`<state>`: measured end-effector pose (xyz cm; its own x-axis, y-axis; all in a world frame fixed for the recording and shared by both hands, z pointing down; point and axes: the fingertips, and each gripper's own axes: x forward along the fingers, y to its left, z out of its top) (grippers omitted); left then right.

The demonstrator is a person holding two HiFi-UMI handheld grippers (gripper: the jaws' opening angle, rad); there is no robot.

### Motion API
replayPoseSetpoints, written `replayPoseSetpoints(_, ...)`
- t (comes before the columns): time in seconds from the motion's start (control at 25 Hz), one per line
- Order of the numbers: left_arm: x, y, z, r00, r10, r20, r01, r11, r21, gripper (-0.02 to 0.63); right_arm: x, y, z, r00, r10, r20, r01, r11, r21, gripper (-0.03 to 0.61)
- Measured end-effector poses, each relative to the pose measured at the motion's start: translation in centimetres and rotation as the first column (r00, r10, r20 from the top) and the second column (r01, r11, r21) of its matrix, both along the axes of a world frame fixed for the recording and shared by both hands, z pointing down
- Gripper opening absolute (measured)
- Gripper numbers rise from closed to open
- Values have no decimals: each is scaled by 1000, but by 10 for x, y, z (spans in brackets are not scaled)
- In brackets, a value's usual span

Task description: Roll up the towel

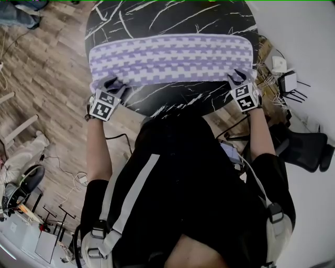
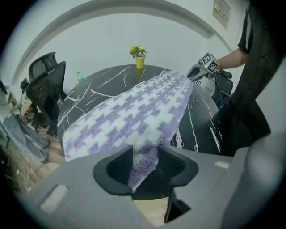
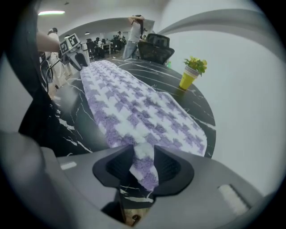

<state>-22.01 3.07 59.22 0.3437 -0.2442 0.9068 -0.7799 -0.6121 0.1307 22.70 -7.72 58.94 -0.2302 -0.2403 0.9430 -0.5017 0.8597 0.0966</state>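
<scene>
A purple-and-white checked towel (image 1: 170,57) lies flat across the round black marble table (image 1: 131,15). My left gripper (image 1: 112,84) is at the towel's near left corner and my right gripper (image 1: 239,78) at its near right corner. In the left gripper view the corner (image 2: 144,163) hangs between the jaws of the left gripper (image 2: 145,159), which are closed on it. The right gripper view shows the other corner (image 3: 144,167) pinched in the right gripper (image 3: 144,161). Both corners are lifted slightly at the table's near edge.
A yellow pot with a green plant (image 3: 190,78) and a small green bottle (image 2: 79,77) stand at the far side of the table. Black office chairs (image 1: 306,149) stand beside the table. Cables and white boxes (image 1: 280,65) lie on the floor to the right.
</scene>
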Motion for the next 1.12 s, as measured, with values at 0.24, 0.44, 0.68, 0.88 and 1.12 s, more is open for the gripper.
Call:
replayPoseSetpoints(0.24,23,9,-17,998,59,8,-59,997,57,187,-36,25,-18,992,-116,49,114,993,43,150)
replayPoseSetpoints(0.44,41,11,-10,994,106,5,-106,993,59,200,-51,40,-8,982,-183,41,183,983,12,167)
replayPoseSetpoints(0.68,42,14,13,984,162,67,-163,987,5,215,-48,44,14,968,-250,-7,249,967,-48,175)
replayPoseSetpoints(0.88,35,4,19,983,184,-19,-184,983,14,177,-48,41,19,964,-264,30,266,957,-118,176)
replayPoseSetpoints(1.12,33,0,11,986,64,-154,-57,997,48,167,-48,42,17,970,-235,65,242,960,-143,176)
